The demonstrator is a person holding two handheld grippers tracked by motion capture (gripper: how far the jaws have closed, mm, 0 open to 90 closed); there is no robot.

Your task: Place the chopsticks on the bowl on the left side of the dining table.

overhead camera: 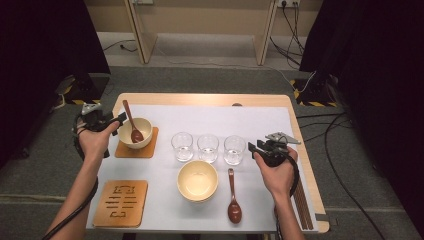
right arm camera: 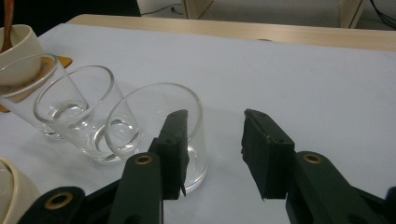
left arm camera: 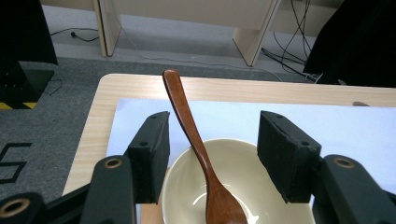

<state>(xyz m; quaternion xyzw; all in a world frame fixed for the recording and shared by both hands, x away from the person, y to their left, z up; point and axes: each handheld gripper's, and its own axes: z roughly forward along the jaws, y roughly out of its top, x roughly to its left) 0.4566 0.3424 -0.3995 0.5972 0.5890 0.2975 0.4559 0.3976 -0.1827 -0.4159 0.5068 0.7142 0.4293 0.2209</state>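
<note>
Left claw [overhead camera: 119, 120] sits at the near-left side of the bench [overhead camera: 200, 99], right beside the cream bowl [overhead camera: 136, 133] on its orange coaster [overhead camera: 150, 150]. Its jaws stand wide apart and grip nothing; in the left gripper view they flank the bowl [left arm camera: 233, 186], one on each side, pads clear of it. A brown wooden spoon [left arm camera: 196, 144] rests inside that bowl, scoop down in the bottom, handle leaning up and away over the far rim.

Over on the right, the right claw [overhead camera: 253, 148] hovers just beside the rightmost of three clear glasses [overhead camera: 234, 149], which stand in a row across the middle of the white sheet [overhead camera: 260, 120]. Its jaws are parted about halfway and empty; in the right gripper view the nearest glass [right arm camera: 149, 126] stands behind one jaw, not between the two.

In front of the glasses stands a second cream bowl [overhead camera: 197, 180], a second wooden spoon [overhead camera: 233, 197] lying flat just right of it. A carved wooden coaster [overhead camera: 121, 202] lies at the near-left corner.
</note>
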